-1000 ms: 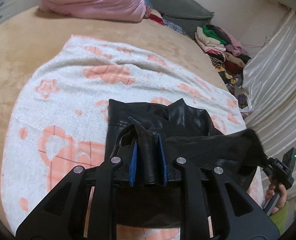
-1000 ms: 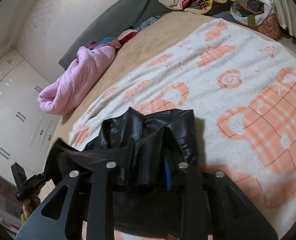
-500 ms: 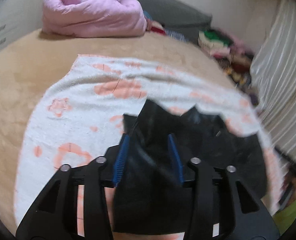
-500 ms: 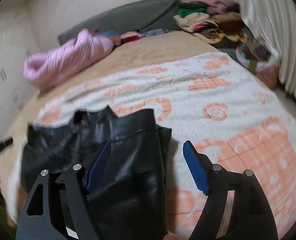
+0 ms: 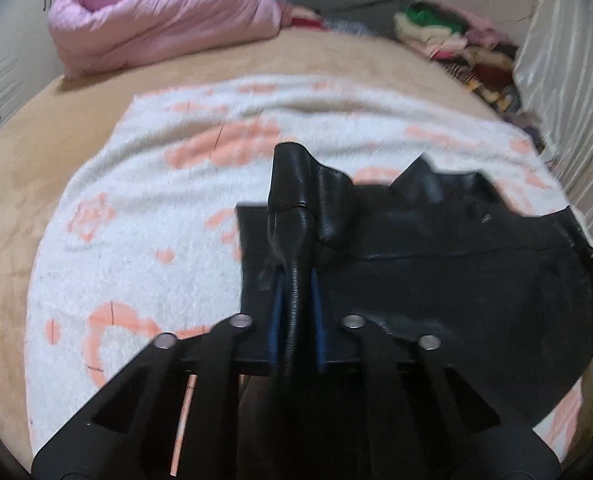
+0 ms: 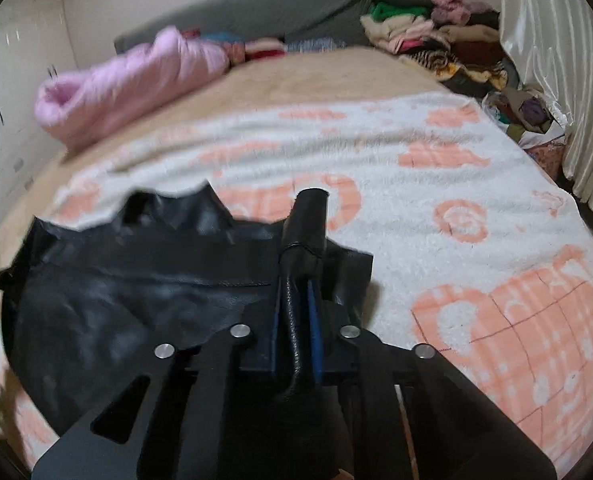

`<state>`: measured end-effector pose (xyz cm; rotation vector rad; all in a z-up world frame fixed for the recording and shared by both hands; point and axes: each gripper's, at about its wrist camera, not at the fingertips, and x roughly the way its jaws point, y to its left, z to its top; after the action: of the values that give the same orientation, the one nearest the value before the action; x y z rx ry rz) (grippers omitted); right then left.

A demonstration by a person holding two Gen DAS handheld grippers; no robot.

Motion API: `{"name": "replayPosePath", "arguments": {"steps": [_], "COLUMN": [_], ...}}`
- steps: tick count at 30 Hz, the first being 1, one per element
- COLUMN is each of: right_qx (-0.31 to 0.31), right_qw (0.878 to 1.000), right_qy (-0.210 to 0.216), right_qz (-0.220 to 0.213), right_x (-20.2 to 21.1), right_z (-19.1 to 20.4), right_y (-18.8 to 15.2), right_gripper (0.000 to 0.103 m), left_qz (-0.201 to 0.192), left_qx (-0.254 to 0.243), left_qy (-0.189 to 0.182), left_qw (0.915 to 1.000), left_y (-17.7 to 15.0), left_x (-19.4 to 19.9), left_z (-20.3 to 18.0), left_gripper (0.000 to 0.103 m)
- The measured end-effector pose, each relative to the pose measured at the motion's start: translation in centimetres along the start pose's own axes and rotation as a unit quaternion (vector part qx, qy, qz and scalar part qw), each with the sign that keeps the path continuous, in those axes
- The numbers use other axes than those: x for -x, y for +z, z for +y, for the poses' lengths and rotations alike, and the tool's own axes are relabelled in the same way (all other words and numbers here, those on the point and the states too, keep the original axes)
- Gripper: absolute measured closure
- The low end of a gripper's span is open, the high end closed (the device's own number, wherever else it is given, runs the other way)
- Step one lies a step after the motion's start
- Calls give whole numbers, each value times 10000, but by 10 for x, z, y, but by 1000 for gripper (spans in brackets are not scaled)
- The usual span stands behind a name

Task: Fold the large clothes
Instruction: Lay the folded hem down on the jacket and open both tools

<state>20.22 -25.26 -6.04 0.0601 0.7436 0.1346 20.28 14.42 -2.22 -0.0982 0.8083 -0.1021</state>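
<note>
Both the left tongs [image 5: 295, 300] and right tongs [image 6: 295, 312] pinch thick folds of the black leather garment [image 5: 456, 264]; it looks heavy, supple and slippery, best gripped at seamed edges.

Bed [image 5: 36, 152] with tan cover, white blanket [image 5: 144, 240] with orange patterns spread over it, black jacket [image 5: 456, 280] on the blanket's near part, rolled pink quilt [image 5: 164, 20] at the far end, grey pillow [image 6: 264, 12] behind it

Black leather jacket [image 5: 436, 280], glossy and creased, stretched wide above patterned blanket [image 5: 156, 240]; both side edges bunched upward into narrow folds.
</note>
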Motion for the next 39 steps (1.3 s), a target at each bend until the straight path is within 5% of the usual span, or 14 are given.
{"name": "replayPosePath", "arguments": {"steps": [7,14,16,23,25,27,28,39], "right_qx": [-465,-381,-420,-588,-607,-735,-843,-995], "right_qw": [9965,9981,9971,9949,9943,9932,9930,9948], "right_qy": [154,-478,-613,-727,-775,-786,-703,-5], "right_qz": [-673,-33,156,388,413,443,439,198], "right_x": [31,-29,-43,-63,-60,-51,-47,17], "right_z": [-12,-13,-15,-25,-25,-26,-28,-13], "right_y": [32,20,13,3,5,6,6,-21], "right_gripper": [94,92,86,74,66,31,27,8], "left_qz": [-769,-47,103,164,136,60,26,-112], "left_qx": [-56,30,104,573,546,585,600,480], "left_qy": [-69,310,402,108,140,131,109,266], "left_qw": [9970,9995,9991,9982,9983,9982,9981,9984], "left_y": [39,35,26,18,19,20,21,18], "left_x": [33,-40,-56,-61,-57,-49,-46,-10], "left_z": [-14,-13,-7,9,7,8,9,10], "left_gripper": [100,96,85,76,73,67,63,34]}}
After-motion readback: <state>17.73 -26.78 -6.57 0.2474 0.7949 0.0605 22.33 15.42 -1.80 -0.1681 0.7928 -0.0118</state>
